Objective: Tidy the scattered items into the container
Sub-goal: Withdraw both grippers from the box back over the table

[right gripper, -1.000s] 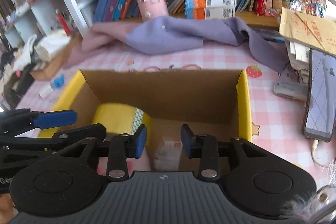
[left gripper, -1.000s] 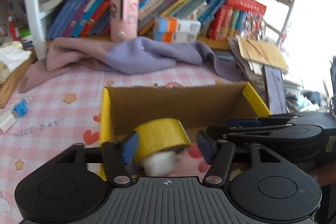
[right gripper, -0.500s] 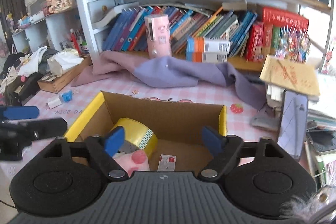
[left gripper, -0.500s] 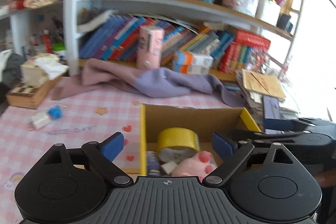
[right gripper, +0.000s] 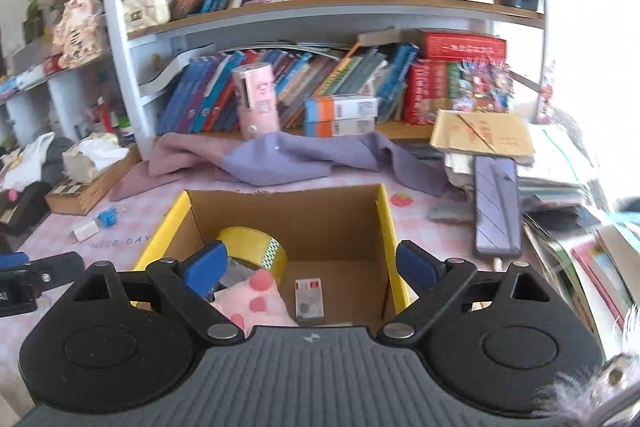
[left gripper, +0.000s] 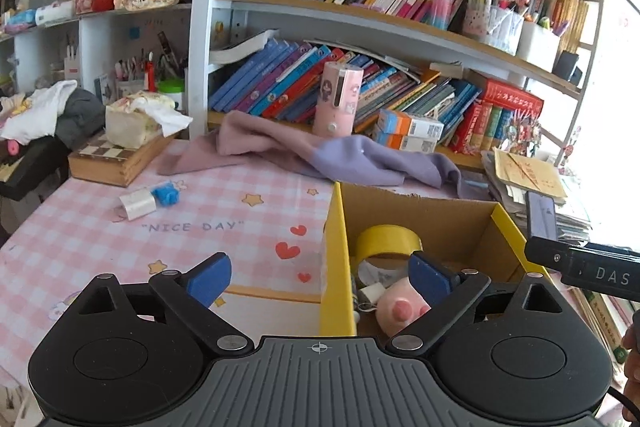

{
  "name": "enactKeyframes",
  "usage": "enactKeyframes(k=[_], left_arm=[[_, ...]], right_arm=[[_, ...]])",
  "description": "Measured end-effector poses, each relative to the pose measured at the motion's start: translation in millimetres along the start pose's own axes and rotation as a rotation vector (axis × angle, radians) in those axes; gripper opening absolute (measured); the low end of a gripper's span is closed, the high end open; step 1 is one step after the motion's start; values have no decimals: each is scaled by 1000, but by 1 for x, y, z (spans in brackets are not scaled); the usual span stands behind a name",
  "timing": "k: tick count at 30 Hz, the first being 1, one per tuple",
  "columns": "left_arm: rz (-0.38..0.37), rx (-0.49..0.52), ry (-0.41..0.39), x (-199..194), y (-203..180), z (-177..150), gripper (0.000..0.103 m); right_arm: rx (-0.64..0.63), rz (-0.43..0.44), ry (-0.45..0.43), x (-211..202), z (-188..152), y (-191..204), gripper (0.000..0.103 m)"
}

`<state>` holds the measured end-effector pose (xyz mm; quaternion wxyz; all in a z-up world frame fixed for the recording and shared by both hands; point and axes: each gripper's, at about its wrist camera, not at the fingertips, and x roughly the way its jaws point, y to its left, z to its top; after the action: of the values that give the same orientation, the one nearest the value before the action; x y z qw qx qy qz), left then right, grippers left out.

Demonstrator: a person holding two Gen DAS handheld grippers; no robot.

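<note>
The cardboard box with yellow rims [left gripper: 338, 247] [right gripper: 386, 227] stands on the pink checked table. Inside it lie a yellow tape roll [left gripper: 386, 241] [right gripper: 256, 247], a pink plush paw [left gripper: 398, 311] [right gripper: 256, 297] and a small white-and-red carton [right gripper: 309, 297]. My left gripper [left gripper: 320, 277] hovers over the box's left wall, its jaws opening with nothing between them. My right gripper [right gripper: 311, 263] hangs above the box's near side, jaws also opening and empty. A small white roll [left gripper: 138, 203] [right gripper: 86, 229] and a blue piece [left gripper: 165, 193] [right gripper: 107, 217] lie on the table to the left.
A pink-purple cloth [left gripper: 328, 155] lies behind the box, below a bookshelf with a pink cylinder [left gripper: 338, 99]. A phone [right gripper: 496, 205] and stacked papers [right gripper: 484, 133] sit at the right. A wooden box [left gripper: 116, 159] holding tissues stands at the far left.
Both grippers have drawn back and up from the box while their jaws spread wide. The tape roll left the left jaws and the small carton left the right jaws; both now lie inside.
</note>
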<state>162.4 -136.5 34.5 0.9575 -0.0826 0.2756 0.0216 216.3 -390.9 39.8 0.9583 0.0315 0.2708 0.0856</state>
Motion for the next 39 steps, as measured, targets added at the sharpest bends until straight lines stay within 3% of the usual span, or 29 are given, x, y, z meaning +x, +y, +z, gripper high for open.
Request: enactKeyframes(k=[12, 19, 27, 31, 39], left_arm=[[-62, -15, 28, -57, 71, -30, 97], [-49, 21, 7, -92, 109, -47, 97], [-31, 41, 19, -124, 152, -60, 97], [-22, 54, 54, -134, 170, -67, 97], [-19, 54, 64, -151, 196, -76, 97]], right_arm=[[38, -174, -16, -67, -52, 62, 92], [30, -212, 0, -103, -92, 107, 89], [9, -140, 37, -119, -115, 164, 89], [-25, -92, 55, -120, -117, 193, 79], [-106, -5, 74, -119, -119, 239, 79]])
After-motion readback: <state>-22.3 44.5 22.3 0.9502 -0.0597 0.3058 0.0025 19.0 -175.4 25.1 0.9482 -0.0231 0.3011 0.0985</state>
